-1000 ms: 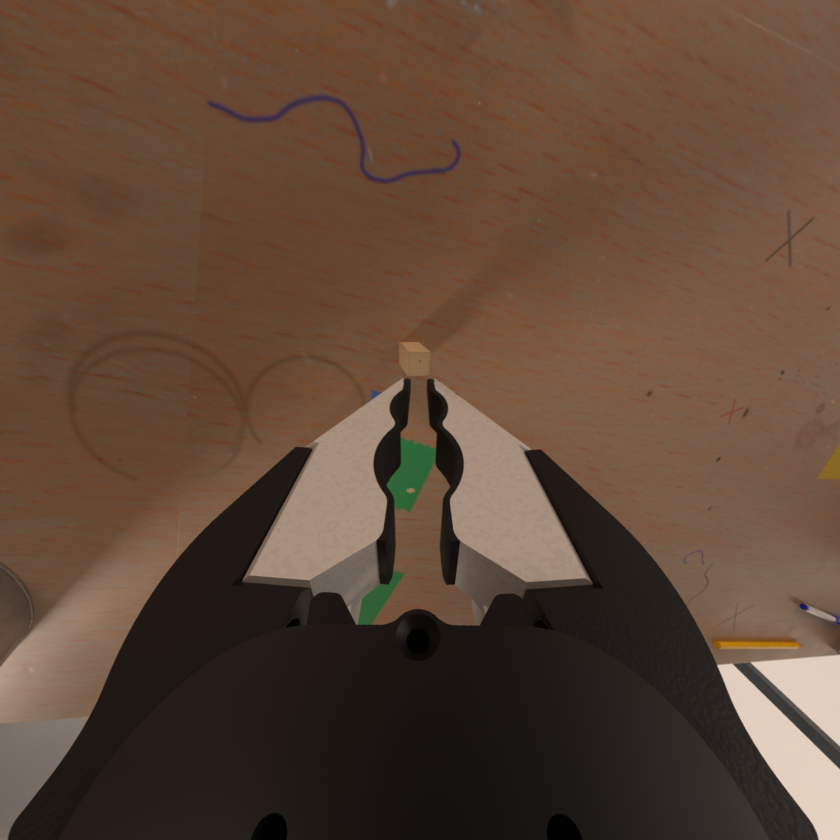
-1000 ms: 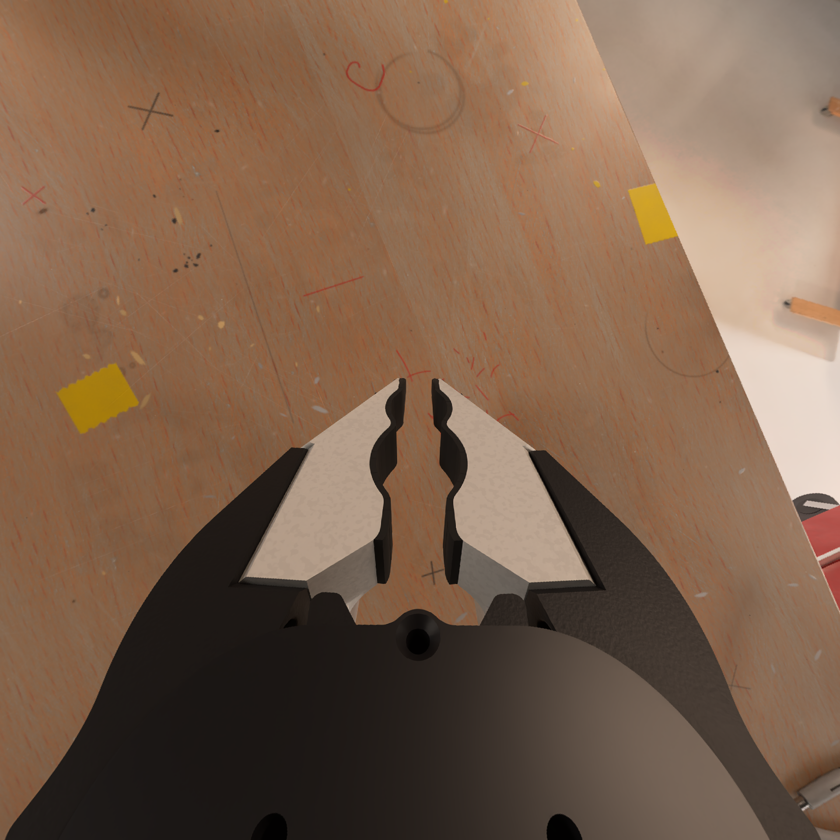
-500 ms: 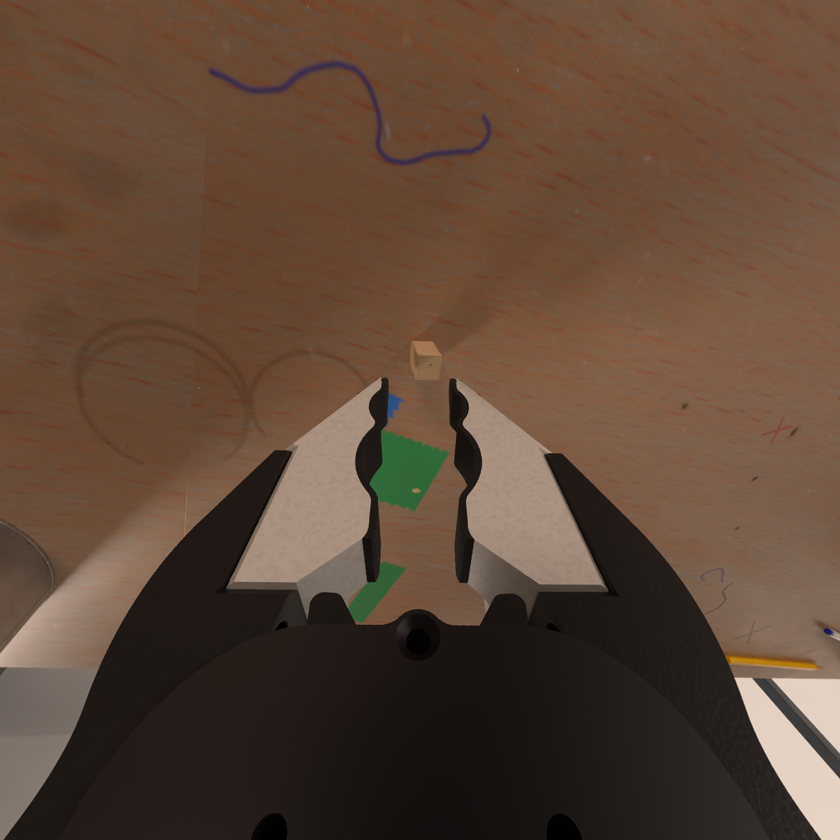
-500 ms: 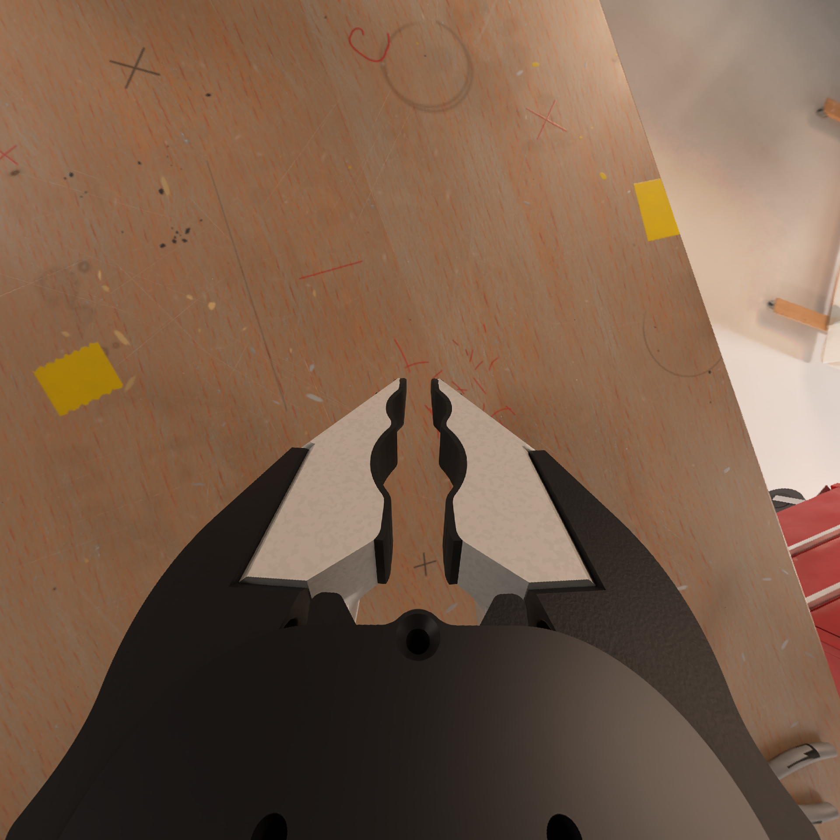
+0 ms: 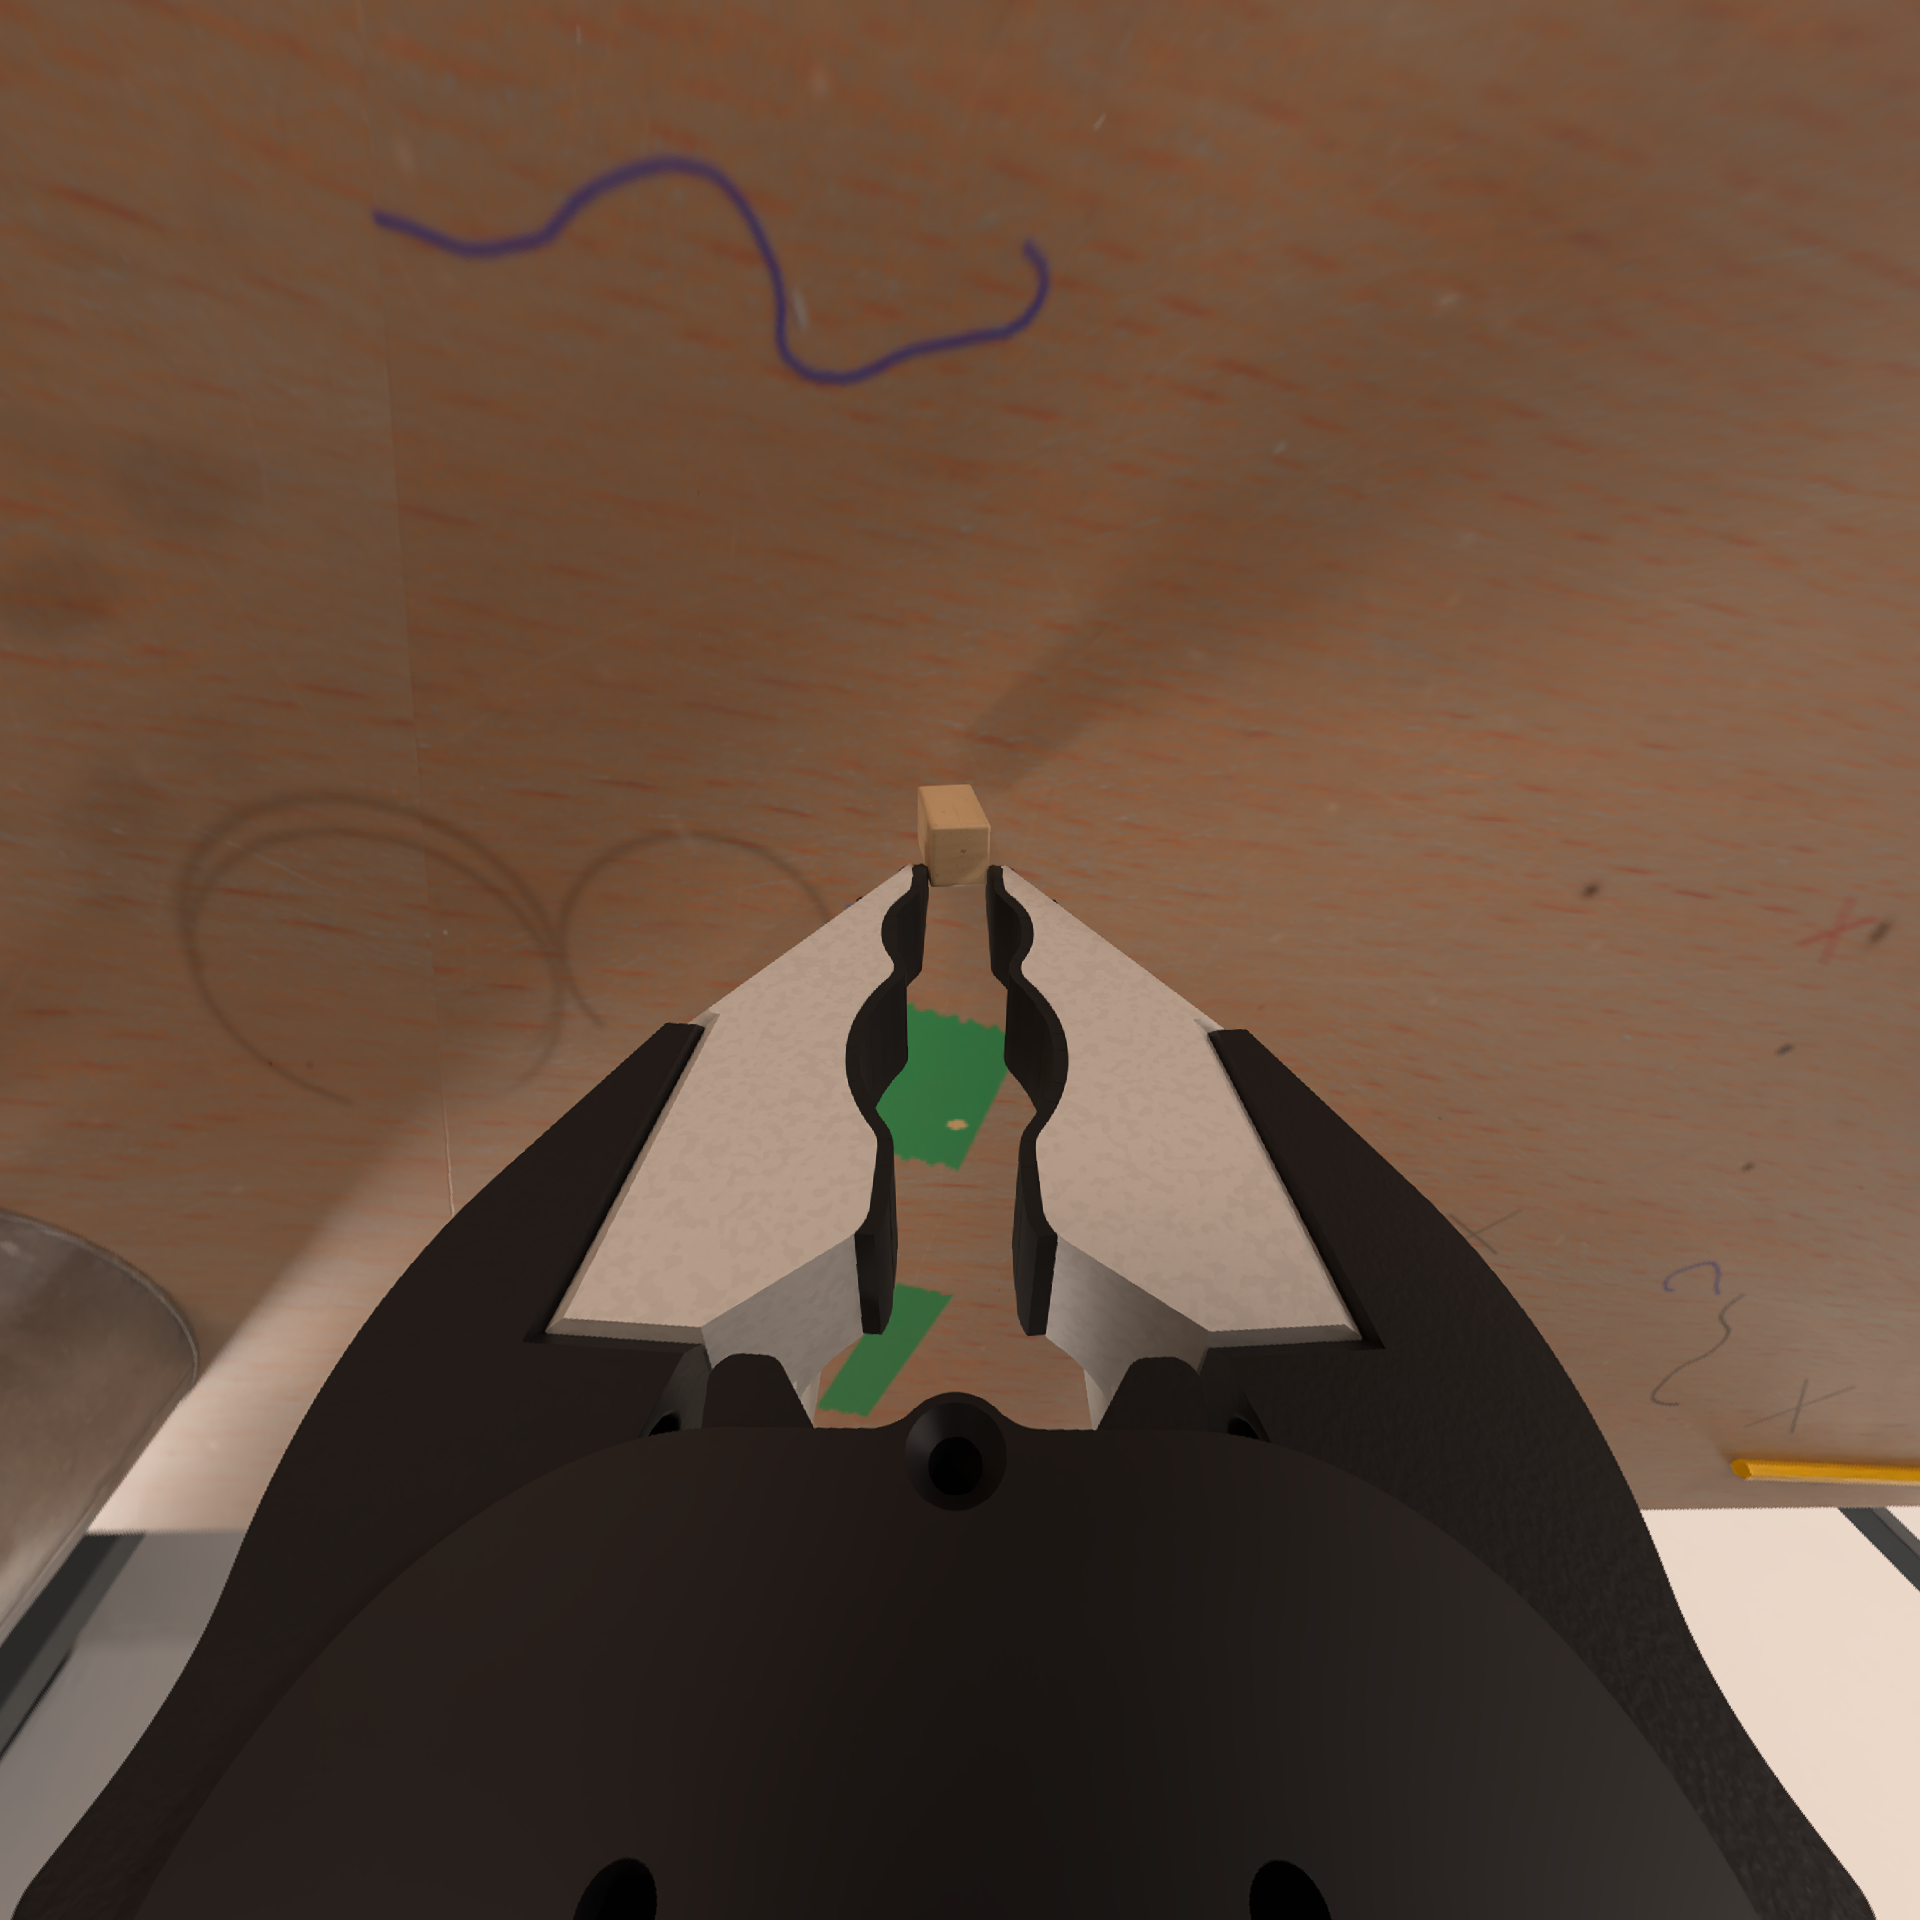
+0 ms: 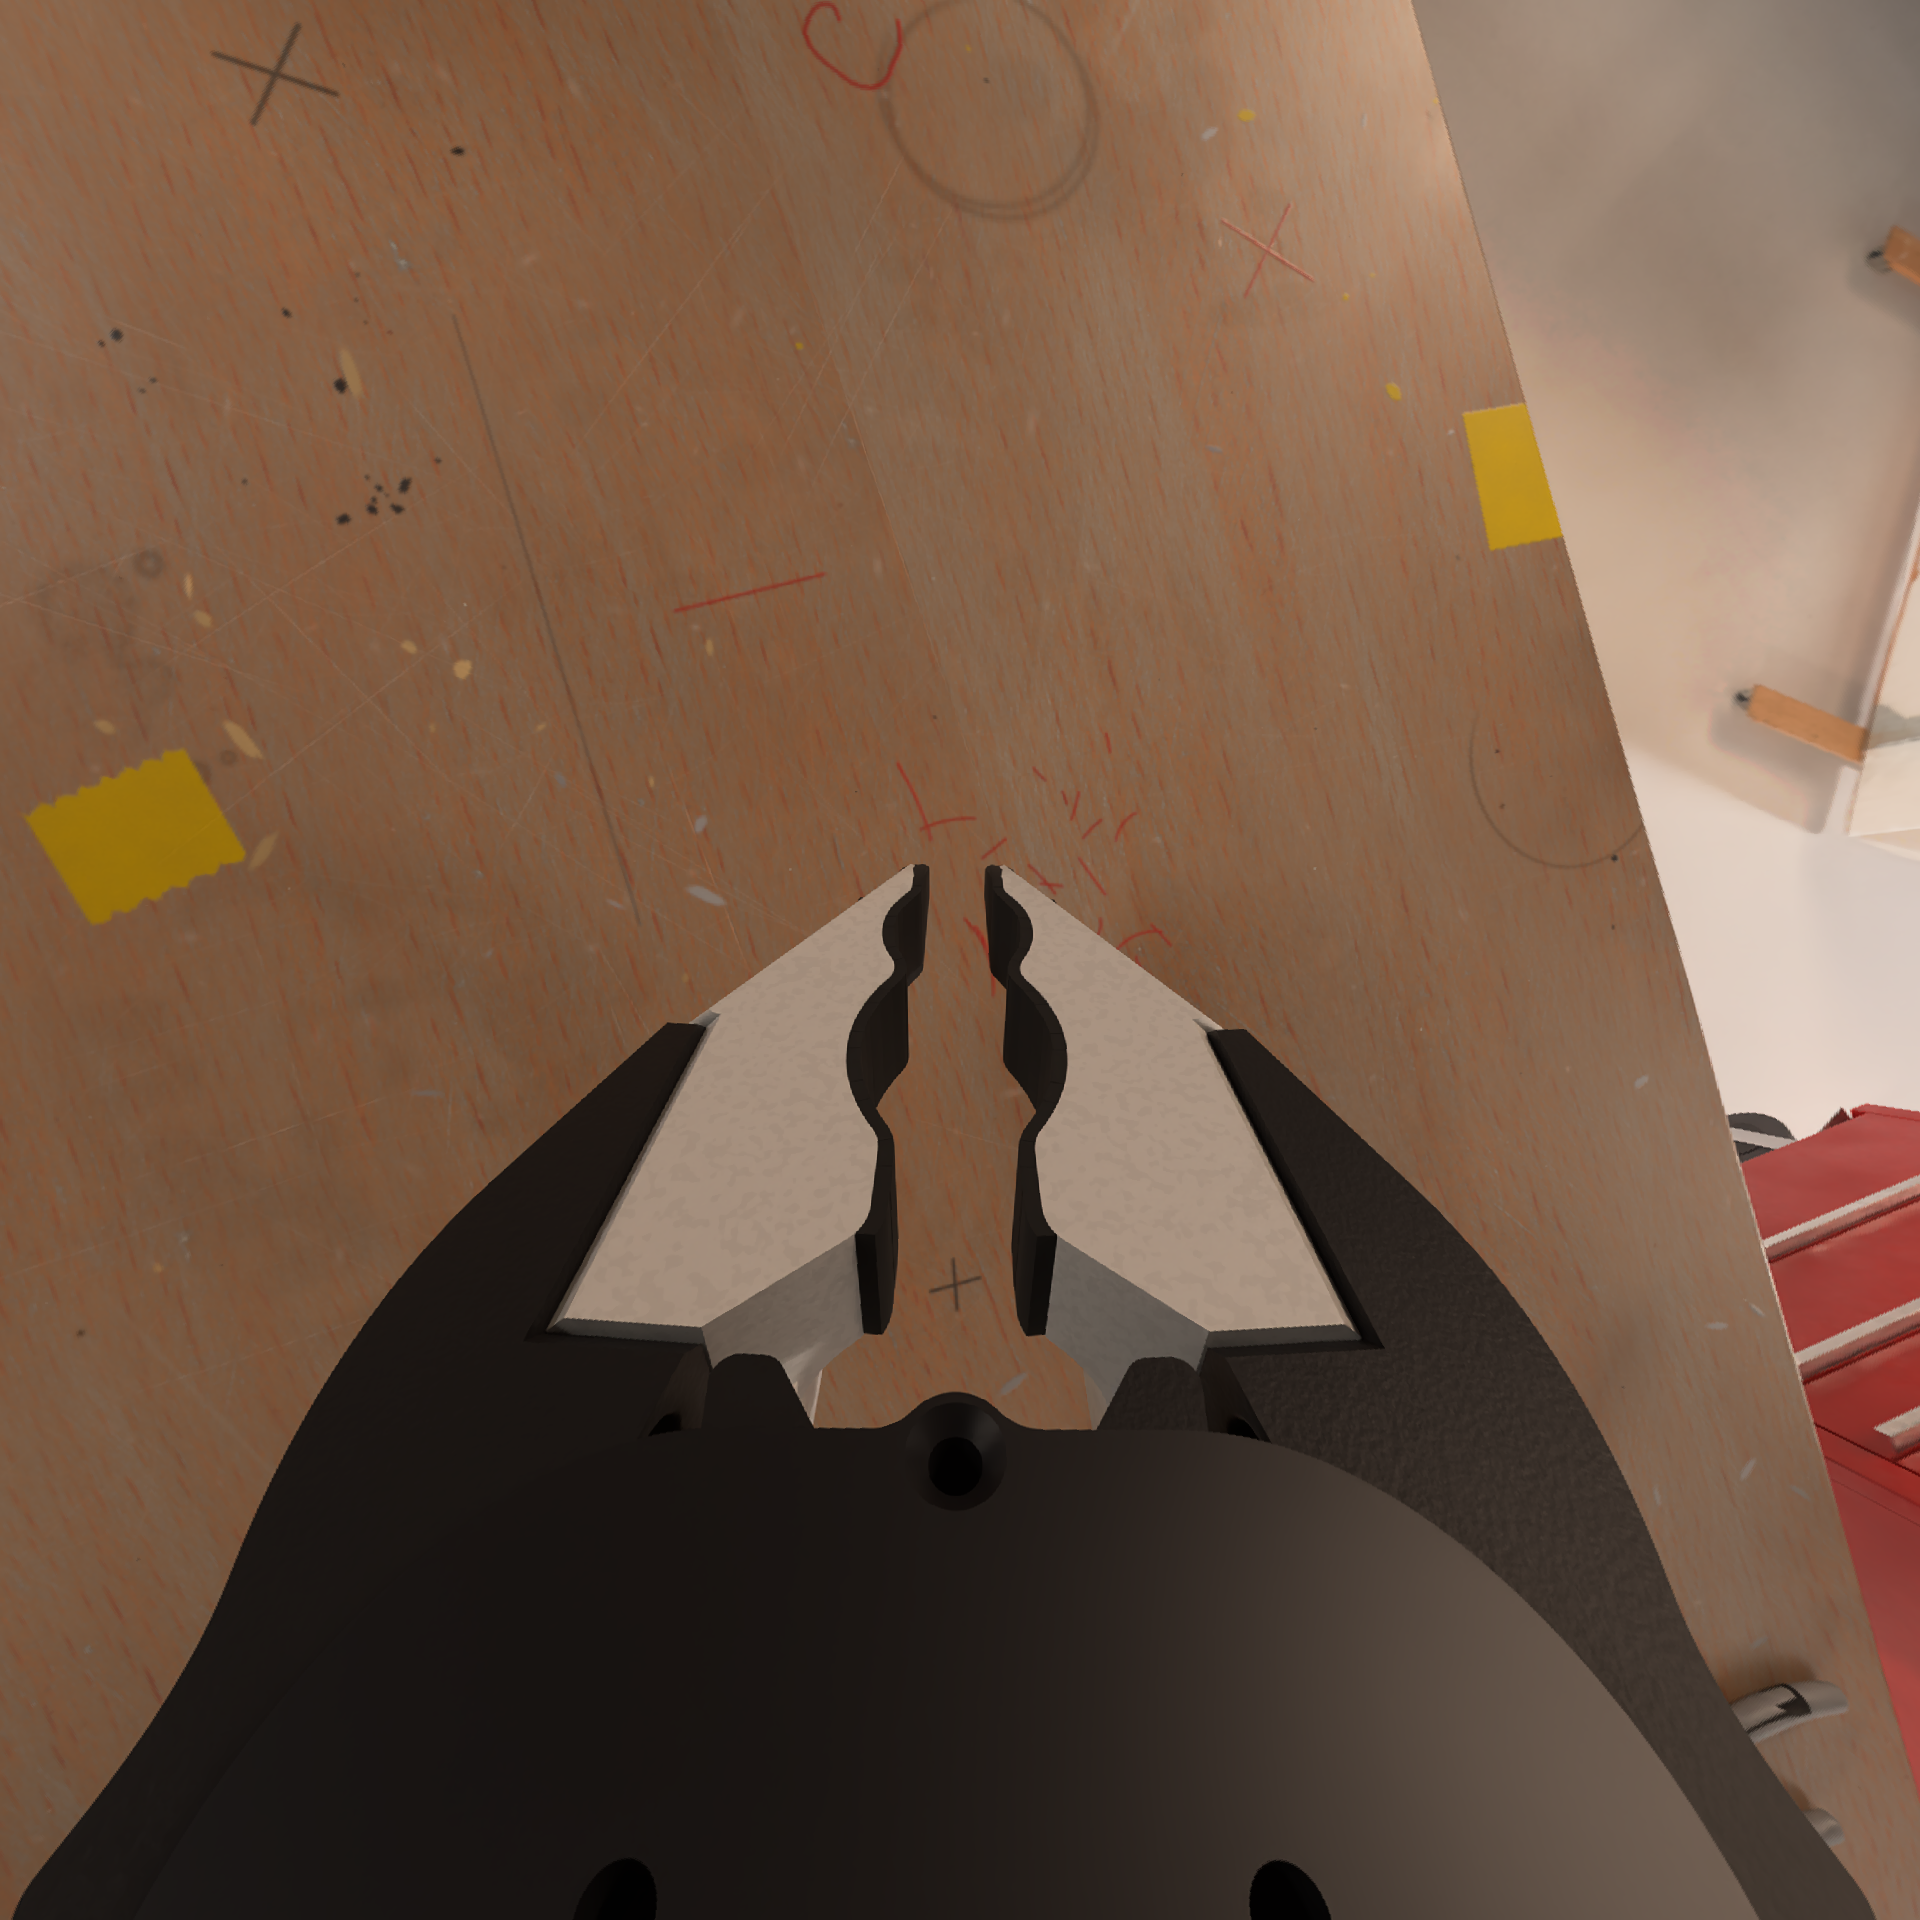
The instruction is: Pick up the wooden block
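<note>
Gripping only the near end of the wooden block [image 5: 953, 850], the left gripper [image 5: 953, 875] has its jaws clenched on it at the very tips, with most of the small tan cube sticking out past them. The block sits over the table [image 5: 1351, 520], and whether it rests on the wood or has cleared it cannot be told from this angle.

The main risk, as I judge it, is the shallow hold. So little of the block lies between the tips that a quick lift or a tilt could let it pivot and squirt forward out of the grasp. A small, light cube like this will likely skid or tumble if it drops, perhaps toward the blue scribble [image 5: 748, 270] farther off. Squeezing harder on a corner instead of flat faces could also twist it loose.

Green tape [image 5: 940, 1091] shows on the table between the fingers, behind the block, and plays no part.

The right gripper [image 6: 956, 878] hangs over another stretch of the table with its jaws nearly together and grasping nothing; only red pen marks [image 6: 1081, 831] lie ahead of it, near a yellow tape patch [image 6: 135, 836]. It is well clear, so a collision looks unlikely.
</note>
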### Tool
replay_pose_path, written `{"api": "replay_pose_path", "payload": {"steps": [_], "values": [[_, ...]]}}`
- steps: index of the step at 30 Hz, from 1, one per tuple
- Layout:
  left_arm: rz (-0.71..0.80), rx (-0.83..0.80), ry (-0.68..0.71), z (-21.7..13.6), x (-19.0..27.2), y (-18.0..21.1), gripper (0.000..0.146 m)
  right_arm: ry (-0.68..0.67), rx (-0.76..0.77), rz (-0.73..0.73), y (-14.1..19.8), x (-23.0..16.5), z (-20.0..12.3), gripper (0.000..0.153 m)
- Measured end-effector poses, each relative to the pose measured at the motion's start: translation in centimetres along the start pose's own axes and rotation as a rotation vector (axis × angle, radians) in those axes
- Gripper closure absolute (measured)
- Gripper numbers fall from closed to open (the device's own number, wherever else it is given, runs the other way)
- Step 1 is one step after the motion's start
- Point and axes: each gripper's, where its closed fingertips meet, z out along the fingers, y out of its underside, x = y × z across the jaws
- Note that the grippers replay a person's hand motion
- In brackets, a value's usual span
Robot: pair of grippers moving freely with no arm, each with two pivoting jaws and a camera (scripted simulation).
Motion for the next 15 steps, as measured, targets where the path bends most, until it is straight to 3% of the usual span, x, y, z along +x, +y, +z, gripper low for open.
{"api": "replay_pose_path", "payload": {"steps": [3, 7, 11, 15], "values": [[0.020, 0.113, 0.053, -2.2, 0.6, -0.7, 0.135, 0.004, 0.000, -0.007, -0.1, 0.0, 0.0, 0.142], [0.129, 0.357, 0.118, -7.7, 3.5, -1.7, 0.135, 0.004, 0.016, -0.022, -0.6, -0.3, 0.1, 0.142], [0.459, 0.668, 0.326, -13.6, 13.1, -3.2, 0.135, -0.026, 0.159, -0.082, -3.5, -1.8, -0.3, 0.145], [0.898, 0.857, 0.568, -15.3, 25.5, -2.8, 0.135, -0.284, 0.554, -0.209, -9.2, -7.9, -2.8, 0.144]]}}
